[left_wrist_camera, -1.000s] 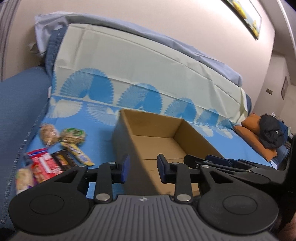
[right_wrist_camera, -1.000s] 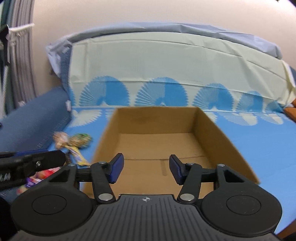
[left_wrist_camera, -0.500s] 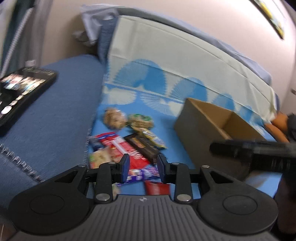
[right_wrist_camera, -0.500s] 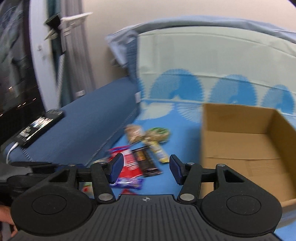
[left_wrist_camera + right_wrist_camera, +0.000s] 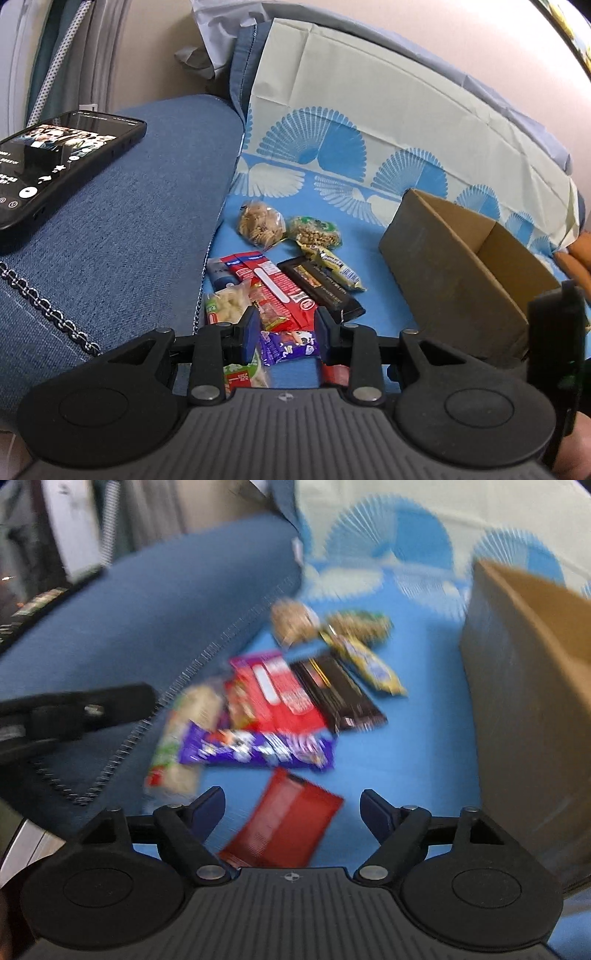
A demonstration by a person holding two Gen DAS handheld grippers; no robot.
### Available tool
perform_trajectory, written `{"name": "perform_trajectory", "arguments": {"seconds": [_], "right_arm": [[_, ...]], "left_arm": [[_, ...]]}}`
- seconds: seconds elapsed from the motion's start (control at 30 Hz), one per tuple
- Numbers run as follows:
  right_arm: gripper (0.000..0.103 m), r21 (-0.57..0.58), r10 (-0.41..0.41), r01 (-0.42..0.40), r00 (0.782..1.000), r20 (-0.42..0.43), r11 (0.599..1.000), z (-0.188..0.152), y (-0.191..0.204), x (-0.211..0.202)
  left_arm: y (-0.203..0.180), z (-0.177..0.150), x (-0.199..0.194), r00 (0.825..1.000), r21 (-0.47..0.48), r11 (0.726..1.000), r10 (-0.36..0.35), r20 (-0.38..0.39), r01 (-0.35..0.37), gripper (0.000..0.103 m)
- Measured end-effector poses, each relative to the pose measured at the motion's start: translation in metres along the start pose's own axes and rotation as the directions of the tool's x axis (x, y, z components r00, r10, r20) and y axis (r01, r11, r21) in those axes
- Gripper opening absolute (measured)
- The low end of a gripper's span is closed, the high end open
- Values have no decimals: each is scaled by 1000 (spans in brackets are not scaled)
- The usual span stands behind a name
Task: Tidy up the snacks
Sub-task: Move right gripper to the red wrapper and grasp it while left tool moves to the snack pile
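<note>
A pile of snacks lies on the blue cloth: a cookie bag [image 5: 260, 223], a green nut bag [image 5: 314, 230], a yellow bar [image 5: 332, 267], a black bar [image 5: 317, 288], a red box [image 5: 273, 284] and a purple packet [image 5: 288, 345]. My left gripper [image 5: 286, 336] hovers over the near end of the pile, its jaws a little apart and empty. My right gripper [image 5: 291, 800] is opening wide above a red packet [image 5: 284, 823]; the pads do not touch it. The right wrist view is blurred. The open cardboard box [image 5: 454, 269] stands to the right.
A blue sofa armrest [image 5: 129, 221] borders the pile on the left, with a lit phone [image 5: 55, 162] lying on it. The patterned cloth runs up the backrest [image 5: 369, 110]. An orange cushion [image 5: 576, 258] lies beyond the box.
Both views swung left from the cardboard box to the snack pile and tipped down. The right jaws widened and came in low over the red packet. The left jaws kept their gap.
</note>
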State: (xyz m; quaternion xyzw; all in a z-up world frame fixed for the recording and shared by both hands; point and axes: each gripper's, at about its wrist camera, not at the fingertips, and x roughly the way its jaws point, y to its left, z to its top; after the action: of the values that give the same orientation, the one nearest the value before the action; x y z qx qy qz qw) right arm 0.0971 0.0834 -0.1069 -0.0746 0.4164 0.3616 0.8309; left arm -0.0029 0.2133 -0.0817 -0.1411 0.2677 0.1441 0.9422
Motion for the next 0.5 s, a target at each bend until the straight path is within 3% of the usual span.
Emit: {"name": "perform_trajectory", "arguments": {"seconds": [0.17, 0.23, 0.27, 0.3, 0.5], "right_arm": [[81, -38, -16, 15, 1000, -27, 999, -10, -3, 13], [64, -94, -30, 28, 999, -16, 995, -11, 1, 10], [51, -112, -33, 32, 999, -6, 993, -12, 1, 8], [48, -122, -27, 27, 1000, 3, 992, -14, 0, 5], [45, -141, -22, 26, 999, 33, 990, -17, -15, -12]], "left_arm": [[-11, -1, 12, 996, 59, 996, 67, -53, -64, 42], [-17, -2, 20, 989, 97, 989, 117, -86, -108, 43], [-20, -3, 24, 985, 113, 985, 141, -101, -130, 44], [-23, -4, 28, 979, 131, 980, 164, -118, -148, 47], [-41, -12, 54, 931, 257, 933, 306, -201, -251, 63]]}}
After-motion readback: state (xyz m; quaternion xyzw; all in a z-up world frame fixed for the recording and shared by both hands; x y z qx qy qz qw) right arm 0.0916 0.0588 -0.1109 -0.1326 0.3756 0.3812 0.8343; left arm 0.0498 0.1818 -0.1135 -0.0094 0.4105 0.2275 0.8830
